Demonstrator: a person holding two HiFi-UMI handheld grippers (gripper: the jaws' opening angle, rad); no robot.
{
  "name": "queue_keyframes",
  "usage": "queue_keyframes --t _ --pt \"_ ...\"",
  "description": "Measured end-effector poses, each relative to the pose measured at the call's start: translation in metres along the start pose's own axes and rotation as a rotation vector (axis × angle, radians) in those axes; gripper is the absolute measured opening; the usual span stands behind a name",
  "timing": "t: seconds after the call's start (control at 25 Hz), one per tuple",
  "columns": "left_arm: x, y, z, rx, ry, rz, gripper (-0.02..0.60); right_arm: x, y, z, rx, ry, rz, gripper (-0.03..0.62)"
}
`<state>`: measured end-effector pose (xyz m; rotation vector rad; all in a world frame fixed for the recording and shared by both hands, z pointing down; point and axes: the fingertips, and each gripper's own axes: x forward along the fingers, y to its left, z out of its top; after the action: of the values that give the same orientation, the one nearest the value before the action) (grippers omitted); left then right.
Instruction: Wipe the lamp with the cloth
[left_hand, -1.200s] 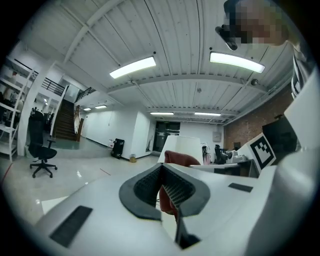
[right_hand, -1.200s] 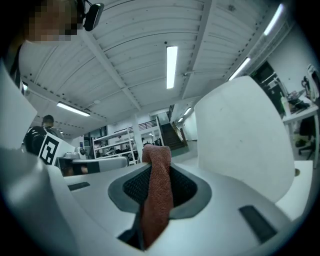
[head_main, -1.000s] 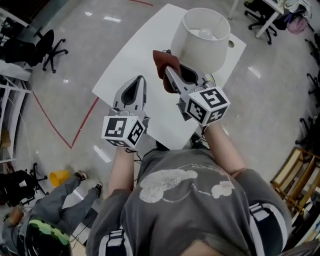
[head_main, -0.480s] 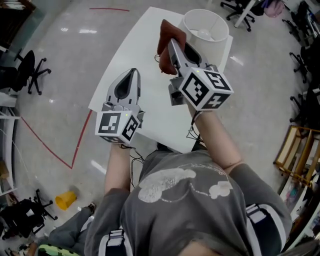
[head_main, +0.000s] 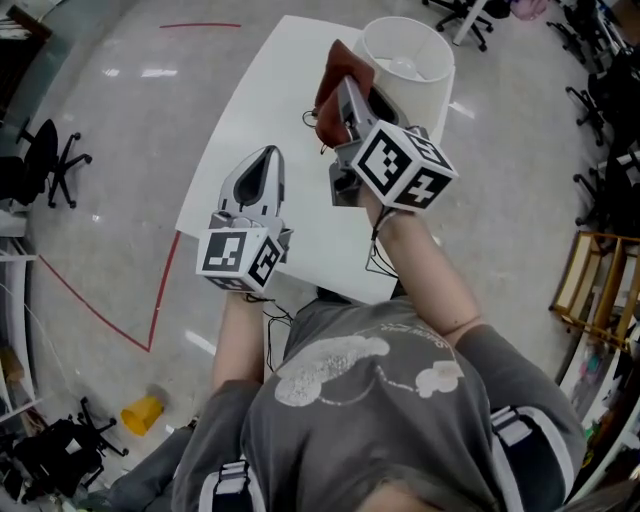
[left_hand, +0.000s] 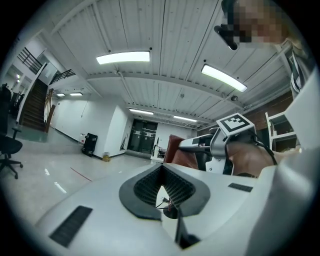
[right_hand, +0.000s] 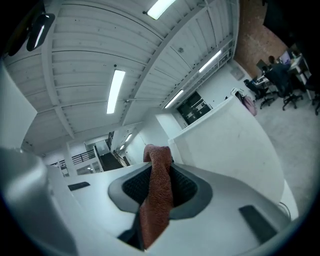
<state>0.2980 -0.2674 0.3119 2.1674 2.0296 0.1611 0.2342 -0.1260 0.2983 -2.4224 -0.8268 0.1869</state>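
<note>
"At the far end of the table (head_main: 250, 115), what have you got?"

"I have the lamp (head_main: 405, 55) standing there, its white shade upright. I can see the bulb down through the open top."

"And the cloth?"

"The cloth (head_main: 325, 105) is reddish-brown and pinched in my right gripper (head_main: 345, 88). The fingers are clamped on it. In the right gripper view a fold sticks up past the tips, and the rest hangs down between the pads toward the camera."

"How close is it to the lamp?"

"Just beside the shade, on its left side in the head view, up near the rim. In the right gripper view the shade's white wall fills the space behind the right-hand finger. I cannot tell whether the cloth touches the shade."

"And your left gripper?"

"My left gripper (head_main: 265, 158) hovers over the near part of the table, to the left of the cloth and apart from it. Its fingers are closed tip to tip with nothing held between them. It points much the same way as the right one, and sits nearer to me."
</note>
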Motion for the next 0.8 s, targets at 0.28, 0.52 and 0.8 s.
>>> queue_keyframes --t 0.28,0.52,0.8 --pt "0.002 0.002 -0.016 -0.023 0.026 -0.013 0.008 -0.002 -0.020 -0.038 -0.001 0.084 -0.047 0.086" --pt "-0.002 0.005 -0.039 -0.038 0.058 0.020 0.008 -0.016 -0.044 -0.084 0.036 0.200 -0.063 0.086" --pt "-0.008 0.014 -0.051 -0.032 0.080 0.081 0.008 -0.023 -0.051 -0.113 0.023 0.287 -0.015 0.086"
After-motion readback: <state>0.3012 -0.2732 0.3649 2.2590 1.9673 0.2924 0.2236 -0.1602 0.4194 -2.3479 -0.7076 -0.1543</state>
